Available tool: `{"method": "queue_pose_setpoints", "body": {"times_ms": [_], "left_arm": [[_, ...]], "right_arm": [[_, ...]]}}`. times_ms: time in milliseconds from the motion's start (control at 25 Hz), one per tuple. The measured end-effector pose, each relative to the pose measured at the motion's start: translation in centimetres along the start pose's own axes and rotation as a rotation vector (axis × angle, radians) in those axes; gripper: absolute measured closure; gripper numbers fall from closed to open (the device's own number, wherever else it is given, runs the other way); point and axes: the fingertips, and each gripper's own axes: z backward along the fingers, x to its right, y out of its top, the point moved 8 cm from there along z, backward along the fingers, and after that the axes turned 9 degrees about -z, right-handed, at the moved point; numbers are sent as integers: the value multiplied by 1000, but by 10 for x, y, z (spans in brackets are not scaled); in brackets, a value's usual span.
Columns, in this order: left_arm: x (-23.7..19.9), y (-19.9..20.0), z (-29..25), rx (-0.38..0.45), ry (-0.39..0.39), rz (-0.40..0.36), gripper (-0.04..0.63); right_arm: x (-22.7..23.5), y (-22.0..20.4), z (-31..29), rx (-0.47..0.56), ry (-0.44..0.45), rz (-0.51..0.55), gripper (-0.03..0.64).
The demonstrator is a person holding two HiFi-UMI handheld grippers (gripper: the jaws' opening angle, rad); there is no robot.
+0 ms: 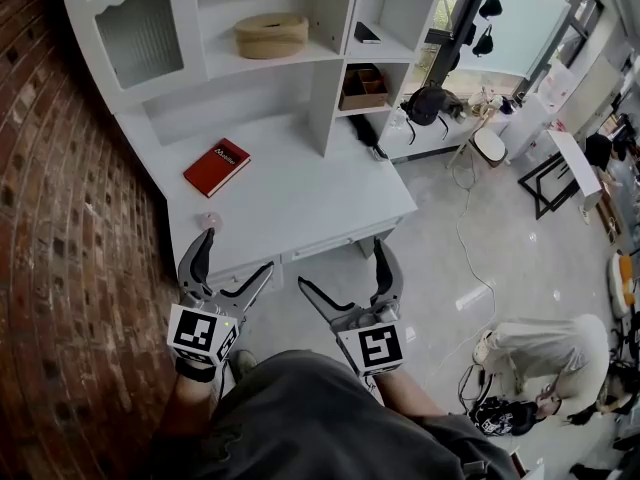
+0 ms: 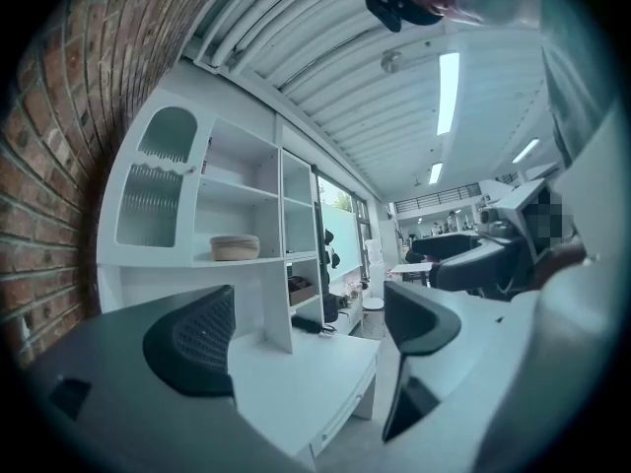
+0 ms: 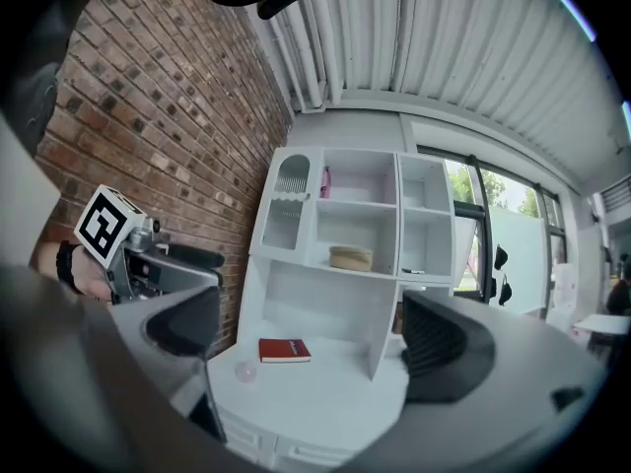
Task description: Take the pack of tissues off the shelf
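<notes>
Pack of tissues (image 1: 271, 34) untouched on shelf (image 1: 225, 66) | my left gripper (image 1: 235, 255) and right gripper (image 1: 342, 265) spread wide, empty | step: approach, judged | next: reach up to it

The pack of tissues (image 1: 271, 35) sits on the middle shelf (image 1: 222, 60), above the desk top (image 1: 300, 198). On the desk top a book (image 1: 216, 166) lies toward the brick wall (image 1: 60, 218) at the left. A box (image 1: 362, 86) sits in a compartment right of the tissues and lower, and the left gripper (image 1: 235, 253) and right gripper (image 1: 342, 265) are side by side before the desk's front edge.
</notes>
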Motion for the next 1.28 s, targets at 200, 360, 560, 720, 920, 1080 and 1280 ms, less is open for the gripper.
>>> {"method": "queue_pose_setpoints", "body": {"times_ms": [200, 360, 560, 720, 920, 1080, 1280], "left_arm": [[2, 4, -6, -16, 36, -23, 137], [0, 6, -9, -35, 69, -40, 137], [-8, -1, -17, -63, 85, -33, 137], [-25, -8, -32, -68, 86, -28, 137], [-57, -21, -62, -59, 78, 5, 138], [-88, -24, -99, -47, 49, 20, 138], [-133, -25, -142, -34, 8, 22, 140]], "right_arm": [[19, -5, 3, 1, 20, -16, 55], [35, -9, -2, -1, 33, -18, 55], [44, -14, -17, -2, 42, -34, 55], [49, -17, -42, -10, 50, -40, 55], [60, -15, -77, -23, 46, -23, 55], [73, -8, -115, -30, 31, -14, 57], [83, 7, -169, -11, -3, -23, 57]]}}
